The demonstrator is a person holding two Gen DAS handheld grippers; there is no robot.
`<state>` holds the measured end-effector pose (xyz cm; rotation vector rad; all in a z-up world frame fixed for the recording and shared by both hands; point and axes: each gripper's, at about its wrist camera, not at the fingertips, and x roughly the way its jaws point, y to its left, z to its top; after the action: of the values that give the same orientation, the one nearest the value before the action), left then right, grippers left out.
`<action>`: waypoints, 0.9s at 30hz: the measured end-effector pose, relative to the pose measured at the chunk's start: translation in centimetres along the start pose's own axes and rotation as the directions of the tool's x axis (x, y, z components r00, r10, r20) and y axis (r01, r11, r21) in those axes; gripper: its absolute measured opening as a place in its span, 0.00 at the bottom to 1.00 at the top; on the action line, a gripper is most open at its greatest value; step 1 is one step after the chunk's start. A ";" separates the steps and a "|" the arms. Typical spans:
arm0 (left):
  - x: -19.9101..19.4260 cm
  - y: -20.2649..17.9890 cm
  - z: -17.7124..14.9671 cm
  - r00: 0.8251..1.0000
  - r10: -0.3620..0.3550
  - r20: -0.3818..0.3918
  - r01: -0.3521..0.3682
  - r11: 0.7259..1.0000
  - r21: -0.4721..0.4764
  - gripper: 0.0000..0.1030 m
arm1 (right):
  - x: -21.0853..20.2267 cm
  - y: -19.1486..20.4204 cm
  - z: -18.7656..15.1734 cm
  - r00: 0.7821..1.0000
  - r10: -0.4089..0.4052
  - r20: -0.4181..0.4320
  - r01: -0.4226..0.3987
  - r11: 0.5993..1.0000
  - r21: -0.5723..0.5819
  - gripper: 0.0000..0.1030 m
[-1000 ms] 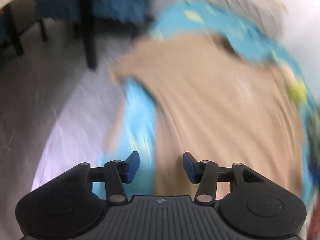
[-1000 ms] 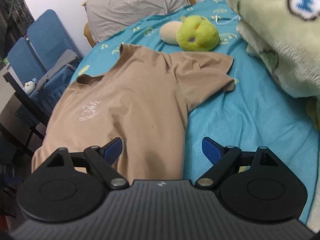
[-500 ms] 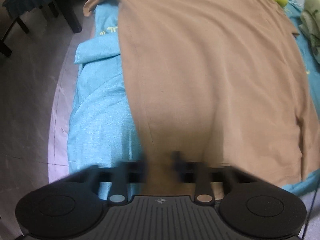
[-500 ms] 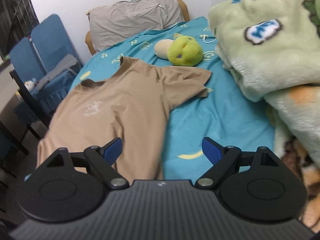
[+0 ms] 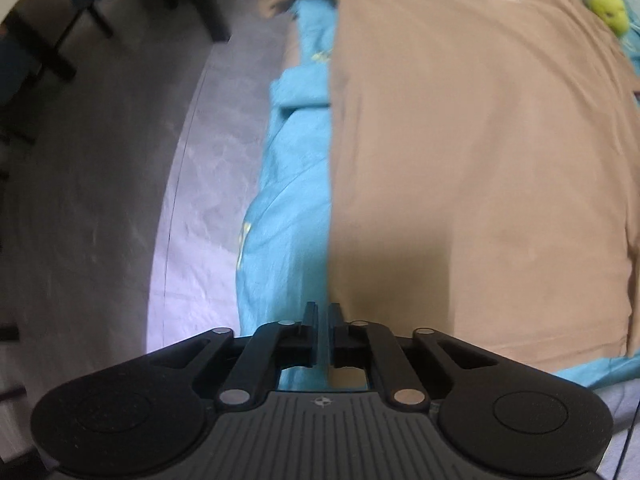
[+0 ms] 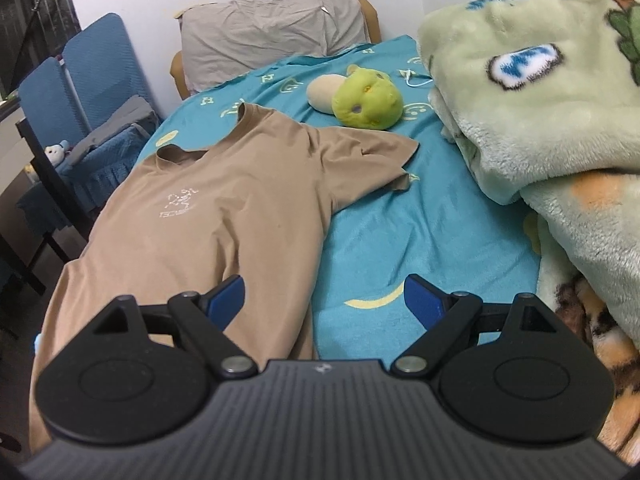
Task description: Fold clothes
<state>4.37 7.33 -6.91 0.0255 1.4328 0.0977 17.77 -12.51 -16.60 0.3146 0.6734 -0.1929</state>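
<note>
Left wrist view, looking straight down: left gripper (image 5: 323,320) at the near left corner of a tan short-sleeved T-shirt (image 5: 460,160), black fingers drawn almost together with only a thin slit between. Jaws just closed in from wide and then eased back a touch. Left side edge of the shirt running in a straight, taut line down into that slit, so pinched there on the fabric, as far as can be told; pads themselves hidden. Shirt spread flat over a turquoise bedsheet (image 5: 288,208), hem nearest the camera, collar end far off at the top. Strip of sheet bare along the shirt's left side, then grey floor (image 5: 120,200) beyond the bed edge, with dark furniture legs (image 5: 208,8) at the top left.

Right wrist view, angled down along the bed: right gripper (image 6: 324,296) hanging wide open over the lower right part of the shirt, blue pads (image 6: 228,296) well apart, nothing between them. One pad above tan cloth, the other above bare sheet. Shirt lying front up, pale chest logo (image 6: 180,204) showing, right sleeve spread outward. Beyond the sleeve, near it, a green plush toy (image 6: 368,98) touching a cream one. Grey pillow (image 6: 272,28) at the headboard. Fluffy pale-green blanket (image 6: 540,112) heaped along the right side. Blue chairs (image 6: 100,68) beside the bed on the left.
</note>
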 end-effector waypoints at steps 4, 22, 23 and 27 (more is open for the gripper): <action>-3.5 -1.2 -0.1 0.987 0.001 0.158 -0.008 0.999 0.040 0.37 | -0.4 0.3 0.0 1.000 0.000 0.015 0.000 1.000 -0.016 0.85; -12.8 -9.0 1.2 0.669 -0.107 0.735 0.066 0.994 0.085 1.00 | -2.6 2.0 0.1 0.986 -0.005 0.164 0.019 0.996 -0.086 0.91; -12.9 -9.4 1.1 0.664 -0.111 0.739 0.068 0.994 0.088 1.00 | -2.8 2.1 0.1 0.984 -0.003 0.176 0.019 0.996 -0.089 1.00; -8.7 -9.7 2.1 0.657 -0.101 0.747 0.046 0.995 0.094 1.00 | -3.0 2.1 0.2 0.982 0.027 0.190 -0.013 0.997 -0.073 1.00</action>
<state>5.78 -2.94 1.19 0.0558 0.5861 -0.0330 16.14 -10.43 -14.07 0.2308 0.4863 -0.1770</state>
